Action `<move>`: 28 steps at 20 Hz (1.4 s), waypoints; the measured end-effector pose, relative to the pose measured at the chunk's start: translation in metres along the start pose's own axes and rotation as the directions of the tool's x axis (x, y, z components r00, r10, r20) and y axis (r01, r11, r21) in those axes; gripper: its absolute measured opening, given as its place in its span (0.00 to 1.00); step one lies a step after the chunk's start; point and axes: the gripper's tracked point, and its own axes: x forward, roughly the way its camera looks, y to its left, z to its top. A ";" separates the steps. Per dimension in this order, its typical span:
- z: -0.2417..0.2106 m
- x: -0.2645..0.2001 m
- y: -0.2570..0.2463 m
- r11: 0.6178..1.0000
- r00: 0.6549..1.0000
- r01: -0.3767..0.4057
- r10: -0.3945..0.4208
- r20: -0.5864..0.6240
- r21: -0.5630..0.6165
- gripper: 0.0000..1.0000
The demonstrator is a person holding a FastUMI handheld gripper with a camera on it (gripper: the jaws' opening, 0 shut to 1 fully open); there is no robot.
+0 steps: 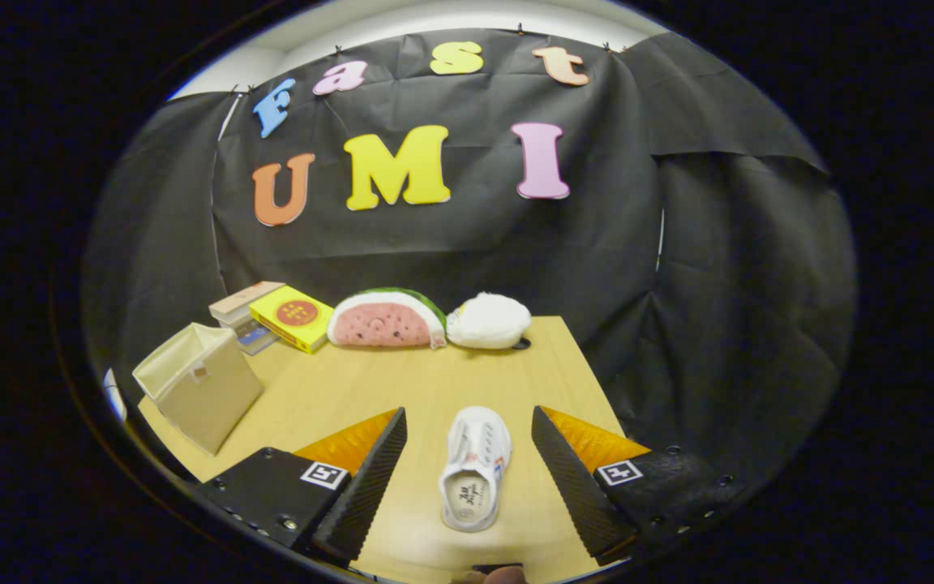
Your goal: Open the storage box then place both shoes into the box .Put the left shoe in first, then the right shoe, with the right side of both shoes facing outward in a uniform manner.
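Tongs [469, 454] stand wide apart, released and grasping nothing, their two fingers [370, 478] splayed to either side of a single white shoe [475, 469] that lies on the desk [402, 389] in the gap between them, touching neither. The shoe's long axis runs straight ahead along the line of the fingers, its open heel end nearest the camera and its toe pointing away toward the far edge, so a closing squeeze would likely meet its two flanks rather than its ends. Whether this is the left or the right shoe cannot be told from here. Dark print sits on the insole inside the heel opening, too small to read, and a small coloured mark shows on one side. The storage box [198, 388], a beige fabric cube, stands well apart to the left beyond the left finger, near the desk's corner, tilted, with its mouth appearing open toward the upper right. Behind it lie a yellow box [292, 318] with a red round emblem whose writing is illegible, and a paler carton [242, 302] beneath or beside it. Along the far edge rest a watermelon-slice plush [387, 319] and, just beside it, a white plush [489, 321].
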 end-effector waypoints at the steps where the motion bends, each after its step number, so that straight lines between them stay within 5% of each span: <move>1: -0.019 0.006 -0.010 1.000 0.999 0.011 -0.011 -0.043 -0.005 0.96; 8: -0.092 0.055 -0.022 0.999 0.980 -0.022 0.013 -0.198 -0.042 0.96; 17: -0.117 0.119 -0.016 0.998 0.939 -0.062 0.058 -0.339 0.001 0.94; 22: -0.114 0.135 -0.003 0.992 0.924 -0.070 0.103 -0.368 0.102 0.68; 24: -0.114 0.137 -0.004 0.991 0.917 -0.048 0.093 -0.387 0.124 0.48; 26: -0.115 0.139 -0.014 0.996 0.919 0.005 0.033 -0.392 0.093 0.45; 28: -0.114 0.137 -0.021 0.994 0.912 0.055 -0.009 -0.411 0.100 0.17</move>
